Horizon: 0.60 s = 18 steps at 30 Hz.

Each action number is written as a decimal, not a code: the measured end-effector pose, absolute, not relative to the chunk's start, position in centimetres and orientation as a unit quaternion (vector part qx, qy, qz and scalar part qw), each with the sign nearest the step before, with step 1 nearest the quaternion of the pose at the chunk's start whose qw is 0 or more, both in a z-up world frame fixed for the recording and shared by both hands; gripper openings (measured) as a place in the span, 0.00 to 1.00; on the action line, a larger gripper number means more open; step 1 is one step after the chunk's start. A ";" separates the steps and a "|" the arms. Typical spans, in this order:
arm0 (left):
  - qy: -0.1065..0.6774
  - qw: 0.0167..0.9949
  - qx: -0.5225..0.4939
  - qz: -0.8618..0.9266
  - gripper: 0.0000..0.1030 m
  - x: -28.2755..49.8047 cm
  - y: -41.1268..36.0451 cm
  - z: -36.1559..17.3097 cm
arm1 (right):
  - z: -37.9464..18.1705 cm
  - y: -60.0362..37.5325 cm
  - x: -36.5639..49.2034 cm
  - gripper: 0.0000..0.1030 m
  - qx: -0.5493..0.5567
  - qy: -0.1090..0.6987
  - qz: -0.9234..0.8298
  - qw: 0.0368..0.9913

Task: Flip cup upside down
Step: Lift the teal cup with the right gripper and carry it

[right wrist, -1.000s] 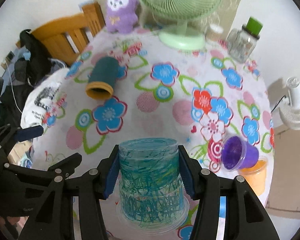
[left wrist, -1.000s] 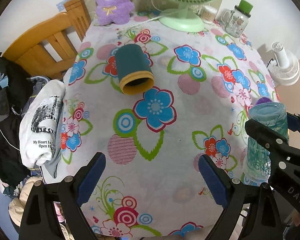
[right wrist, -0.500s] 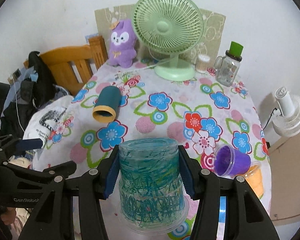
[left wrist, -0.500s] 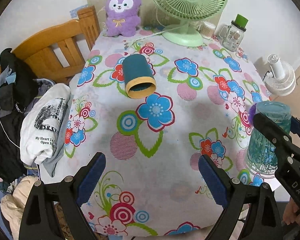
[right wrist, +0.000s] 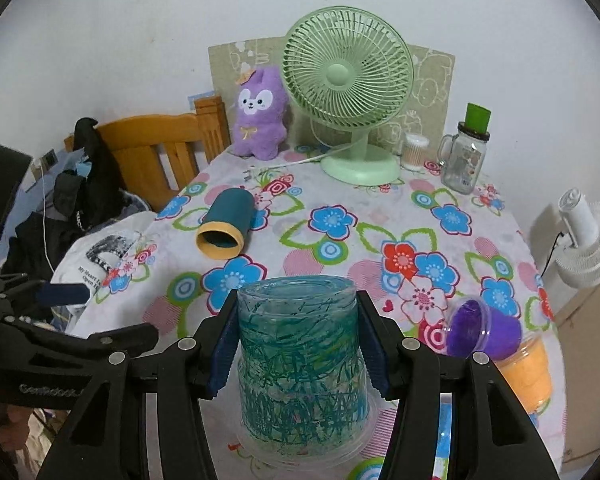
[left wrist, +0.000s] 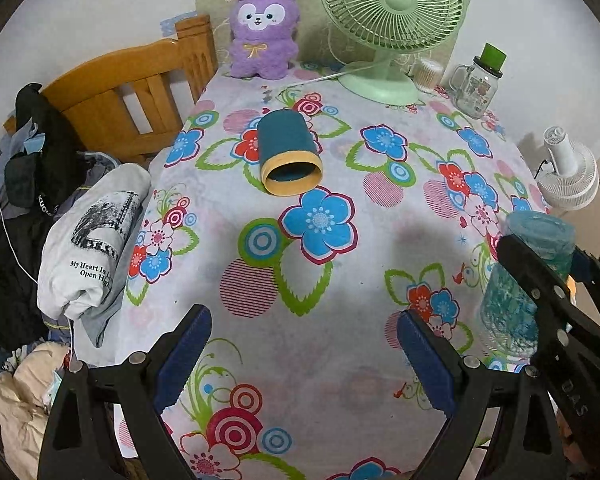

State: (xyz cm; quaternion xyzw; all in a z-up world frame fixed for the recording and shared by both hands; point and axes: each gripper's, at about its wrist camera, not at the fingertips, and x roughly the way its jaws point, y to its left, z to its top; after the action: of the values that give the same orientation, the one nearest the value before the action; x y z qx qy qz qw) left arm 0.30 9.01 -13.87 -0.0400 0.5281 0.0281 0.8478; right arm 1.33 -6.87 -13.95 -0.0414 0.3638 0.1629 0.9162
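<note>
A: Right gripper [right wrist: 298, 344] jaws clamp the teal cup [right wrist: 300, 360], already mouth-down, at the table's [left wrist: 340, 368] near right edge. Left gripper [left wrist: 304, 354] jaws wide, empty.

B: Should lower it level, rim flat, then release.

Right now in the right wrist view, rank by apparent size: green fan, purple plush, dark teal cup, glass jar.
1. green fan, clearly largest.
2. purple plush.
3. and 4. dark teal cup and glass jar look about alike; the cup lies nearer the camera, so I won't rank them.
</note>
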 end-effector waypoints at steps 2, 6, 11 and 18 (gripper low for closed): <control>0.527 0.849 -0.034 0.034 0.92 0.4 9.0 -14.1 | -14.5 -6.8 1.8 0.56 -0.036 0.357 0.164 0.919; 0.530 0.847 -0.020 0.039 0.92 0.8 8.8 -15.3 | -15.6 -6.7 2.5 0.56 -0.026 0.339 0.160 0.927; 0.538 0.843 -0.012 0.029 0.92 1.7 8.5 -17.2 | -17.1 -6.5 3.2 0.56 -0.016 0.314 0.150 0.937; 0.552 0.833 0.005 0.017 0.92 2.5 8.2 -18.6 | -18.3 -6.2 4.3 0.56 -0.004 0.291 0.135 0.947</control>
State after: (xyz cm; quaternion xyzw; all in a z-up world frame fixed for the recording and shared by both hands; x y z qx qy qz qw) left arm 2.54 8.21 -18.61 0.0046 0.5523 0.0172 0.8335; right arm 4.26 -6.23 -18.34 -0.0042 0.2908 0.1348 0.9472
